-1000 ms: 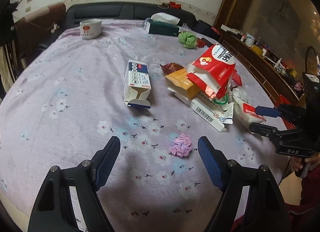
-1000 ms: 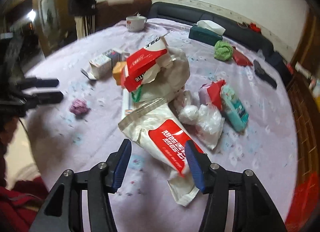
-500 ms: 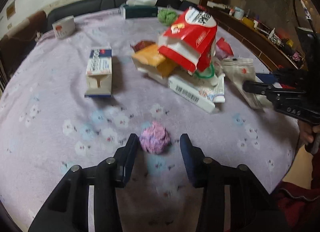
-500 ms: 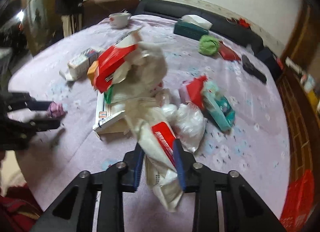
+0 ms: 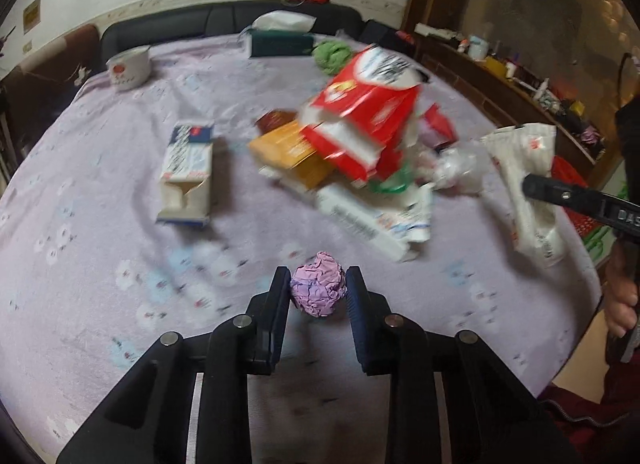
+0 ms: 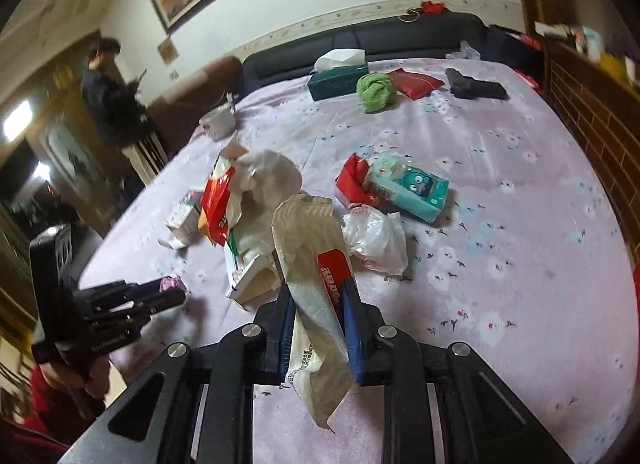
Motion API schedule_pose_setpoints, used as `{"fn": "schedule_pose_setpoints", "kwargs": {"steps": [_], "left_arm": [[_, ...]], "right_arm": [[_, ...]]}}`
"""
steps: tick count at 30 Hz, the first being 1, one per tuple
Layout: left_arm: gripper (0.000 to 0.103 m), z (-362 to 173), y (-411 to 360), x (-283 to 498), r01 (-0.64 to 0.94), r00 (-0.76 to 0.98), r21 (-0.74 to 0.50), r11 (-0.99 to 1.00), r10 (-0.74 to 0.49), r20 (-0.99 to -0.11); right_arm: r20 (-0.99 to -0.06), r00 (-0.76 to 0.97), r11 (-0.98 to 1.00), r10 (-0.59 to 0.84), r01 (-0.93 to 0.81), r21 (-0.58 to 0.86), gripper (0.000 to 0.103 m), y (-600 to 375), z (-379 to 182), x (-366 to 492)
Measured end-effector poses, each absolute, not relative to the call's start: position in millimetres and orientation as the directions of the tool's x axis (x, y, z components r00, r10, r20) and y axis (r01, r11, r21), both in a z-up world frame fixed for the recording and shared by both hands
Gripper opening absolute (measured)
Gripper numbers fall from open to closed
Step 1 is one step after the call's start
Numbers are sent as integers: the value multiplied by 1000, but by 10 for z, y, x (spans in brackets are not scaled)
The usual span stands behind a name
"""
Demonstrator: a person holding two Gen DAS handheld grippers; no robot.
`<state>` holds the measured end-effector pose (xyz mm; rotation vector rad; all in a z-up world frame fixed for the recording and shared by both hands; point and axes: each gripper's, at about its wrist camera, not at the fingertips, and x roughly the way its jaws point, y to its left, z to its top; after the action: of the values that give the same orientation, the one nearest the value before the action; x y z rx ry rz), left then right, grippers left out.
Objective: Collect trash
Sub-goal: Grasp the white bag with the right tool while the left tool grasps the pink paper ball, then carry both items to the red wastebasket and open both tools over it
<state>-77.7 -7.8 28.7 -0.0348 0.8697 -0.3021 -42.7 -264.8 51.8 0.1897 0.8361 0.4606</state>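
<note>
On lilac flowered tablecloth (image 5: 100, 192), near front edge – left gripper (image 5: 319, 288), fingers pinching crumpled pink-purple paper ball (image 5: 318, 290) from both sides. Right gripper (image 6: 318, 306) clamped on crumpled white plastic wrapper with red label (image 6: 316, 264), wrapper raised above cloth, tail drooping between arms. Behind – heap of red-and-white bag (image 5: 360, 124), orange carton (image 5: 292, 152), long white box (image 5: 368, 220); blue-and-white open carton (image 5: 188, 172) apart to left

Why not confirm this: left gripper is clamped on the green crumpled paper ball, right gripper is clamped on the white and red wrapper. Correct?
One detail is off. The crumpled paper ball in the left gripper is purple-pink, not green, as the left wrist view shows. The right gripper does clamp the white and red wrapper.
</note>
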Motion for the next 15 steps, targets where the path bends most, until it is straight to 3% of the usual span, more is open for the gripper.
{"fn": "schedule_pose_setpoints", "kwargs": {"steps": [9,15], "left_arm": [[27,545,-778,-729,395,589,-169,903,-391,-707],[27,701,-1407,-647,495,555,-162,854,-454,-697]], "right_arm": [[-603,646,872,468,-228,433,24,-3120,638,-542],[-554,739,880,383,-110,462,24,-3766,787,-730]]}}
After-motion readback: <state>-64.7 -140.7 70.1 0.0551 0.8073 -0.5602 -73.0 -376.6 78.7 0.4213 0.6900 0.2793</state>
